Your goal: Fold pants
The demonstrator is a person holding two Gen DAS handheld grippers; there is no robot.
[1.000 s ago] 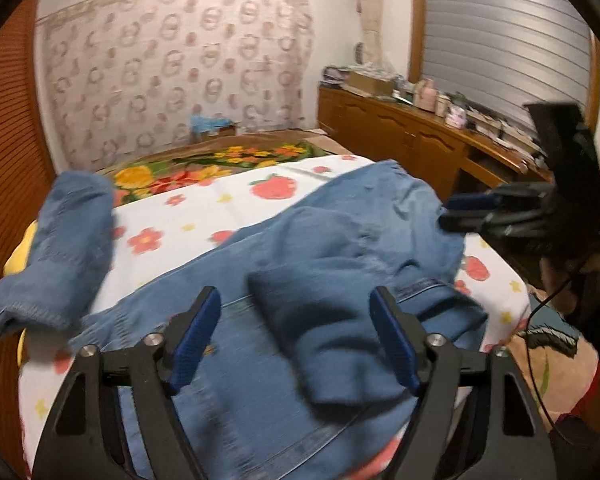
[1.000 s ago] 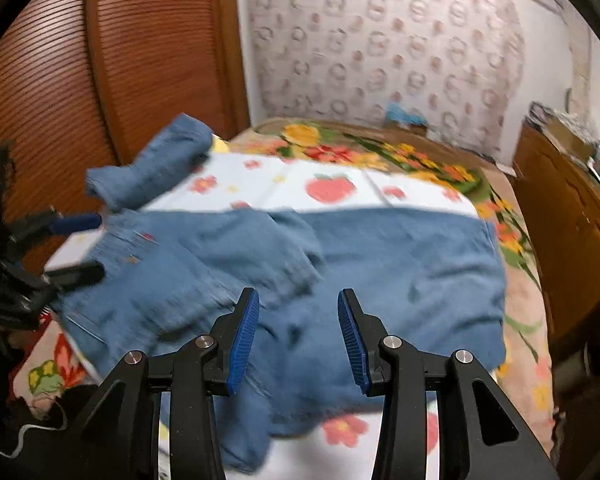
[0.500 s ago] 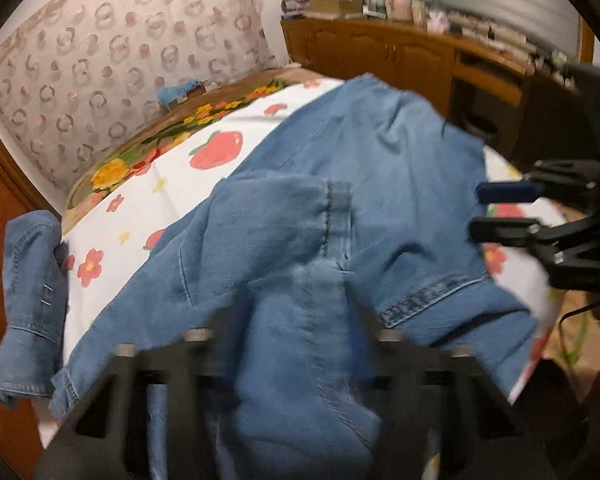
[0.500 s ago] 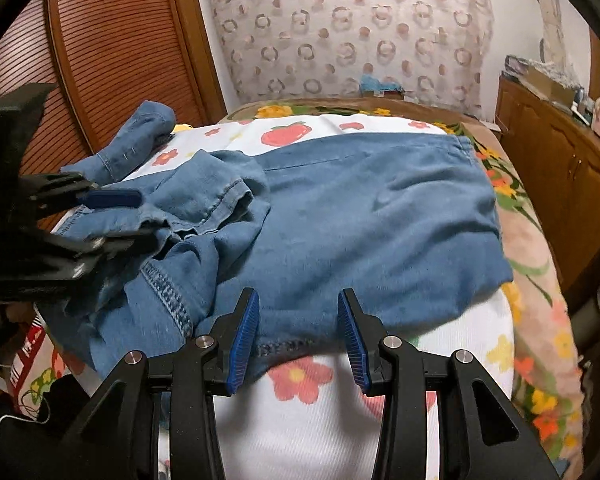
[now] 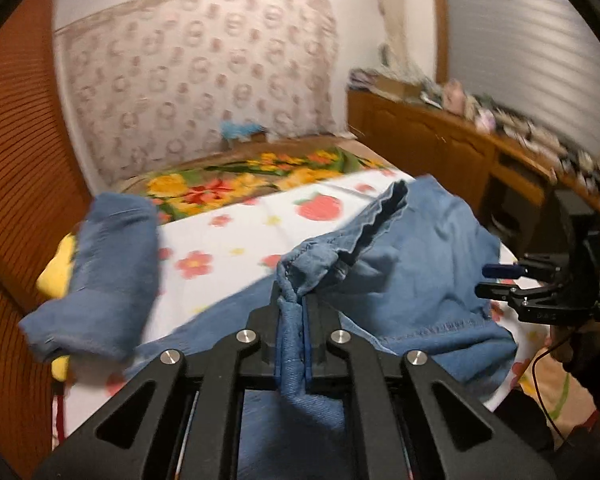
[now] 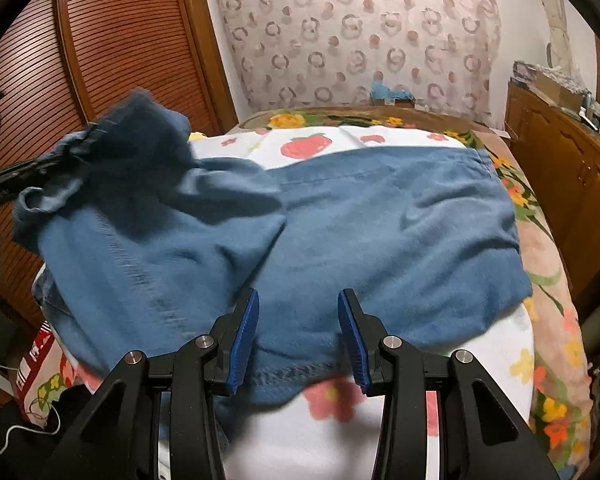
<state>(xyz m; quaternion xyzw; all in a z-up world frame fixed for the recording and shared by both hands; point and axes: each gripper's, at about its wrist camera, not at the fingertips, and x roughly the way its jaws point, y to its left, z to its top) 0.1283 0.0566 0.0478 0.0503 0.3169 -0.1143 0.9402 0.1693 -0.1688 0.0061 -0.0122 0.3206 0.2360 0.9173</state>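
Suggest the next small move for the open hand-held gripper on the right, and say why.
Probably lower the right hand-held gripper and close it on the near hem of the jeans. It is open just above that edge, while the left hand-held gripper is shut on a lifted bunch of denim, so both sides could then move together.

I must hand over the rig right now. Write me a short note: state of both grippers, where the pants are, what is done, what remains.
Left gripper: shut on a bunched edge of the blue denim pants, lifted off the bed.
Right gripper: open, empty, over the near hem of the pants.
Pants: spread across the white flower-print sheet; the left part is raised and draped. A second folded blue denim garment lies at the bed's left edge.
Done: one edge gripped.
Left: carry it over, flatten, finish folding.
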